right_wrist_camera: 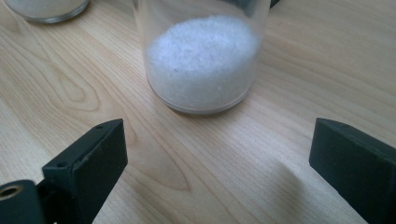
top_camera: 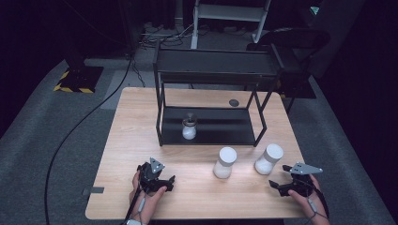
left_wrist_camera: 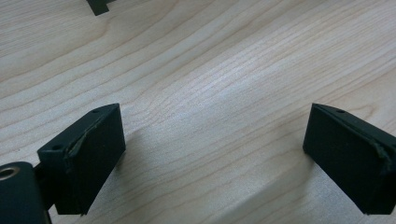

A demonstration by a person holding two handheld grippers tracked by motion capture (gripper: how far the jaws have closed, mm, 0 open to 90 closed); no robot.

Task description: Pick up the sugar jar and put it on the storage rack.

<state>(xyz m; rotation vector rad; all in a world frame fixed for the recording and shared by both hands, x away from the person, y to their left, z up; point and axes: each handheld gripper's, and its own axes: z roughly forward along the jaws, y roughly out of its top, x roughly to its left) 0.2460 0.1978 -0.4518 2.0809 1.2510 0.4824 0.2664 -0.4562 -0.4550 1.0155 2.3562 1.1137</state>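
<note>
My right claw (right_wrist_camera: 217, 163) gapes wide just short of the near jar (right_wrist_camera: 203, 56) of white powder. My left claw (left_wrist_camera: 212, 158) is wide too, over bare worktop (left_wrist_camera: 210, 70).

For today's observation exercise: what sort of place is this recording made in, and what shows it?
Probably a lab or studio set up for recording, not a home kitchen: dark curtained surroundings, cables trailing over grey carpet, hazard-striped tape on the floor, and a lone wooden table with a black rack.

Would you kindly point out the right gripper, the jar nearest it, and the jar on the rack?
right gripper (top_camera: 280, 179), high view, between its fingertips.
nearest jar (top_camera: 268, 160), high view, glass side.
rack jar (top_camera: 189, 131), high view, glass body.
</note>
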